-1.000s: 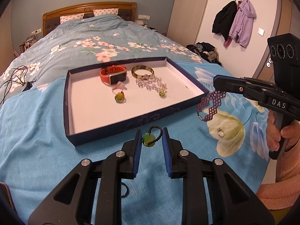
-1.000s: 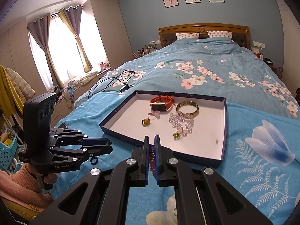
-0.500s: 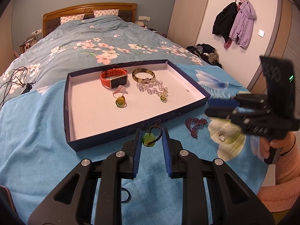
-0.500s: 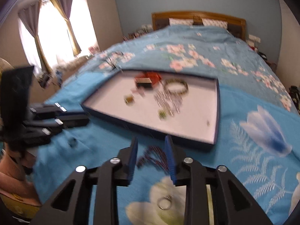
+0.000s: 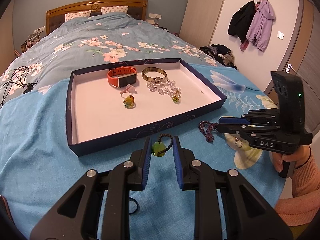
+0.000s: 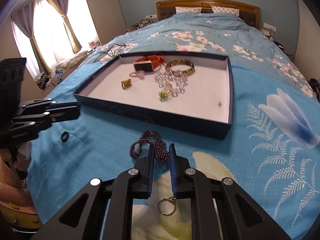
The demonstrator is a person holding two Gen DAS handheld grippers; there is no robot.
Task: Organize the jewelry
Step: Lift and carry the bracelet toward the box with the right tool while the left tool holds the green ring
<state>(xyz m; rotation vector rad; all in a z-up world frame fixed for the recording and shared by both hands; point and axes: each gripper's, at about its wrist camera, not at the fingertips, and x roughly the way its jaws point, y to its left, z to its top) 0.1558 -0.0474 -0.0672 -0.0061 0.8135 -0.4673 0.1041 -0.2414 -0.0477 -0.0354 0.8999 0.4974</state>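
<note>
A dark blue tray (image 5: 140, 129) (image 6: 150, 114) lies on the bed and holds an orange watch (image 5: 122, 77), a bangle (image 5: 154, 73), a crystal bead bracelet (image 5: 162, 87) and a yellow-green ring (image 5: 129, 102). My left gripper (image 5: 161, 146) (image 6: 66, 110) is open just in front of the tray. A green pendant (image 5: 158, 150) on a dark bead cord lies between its tips, untouched. My right gripper (image 6: 161, 152) (image 5: 220, 123) sits low over the bedspread. Its jaws are closing around one end of a purple beaded bracelet (image 6: 148, 144) (image 5: 206, 130), with a sliver of gap still showing.
A silver ring (image 6: 166, 207) (image 5: 238, 142) lies on the pale flower print under the right gripper. A black ring (image 6: 64, 136) (image 5: 133, 207) rests on the bedspread near the left gripper. A person's hand in a pink sleeve (image 5: 300, 172) holds the right gripper. Cables (image 5: 12, 80) lie far left.
The right gripper held the purple bracelet in the air, let it fall onto the bedspread, sank down over it, and its jaws have narrowed around it. The left gripper has kept still.
</note>
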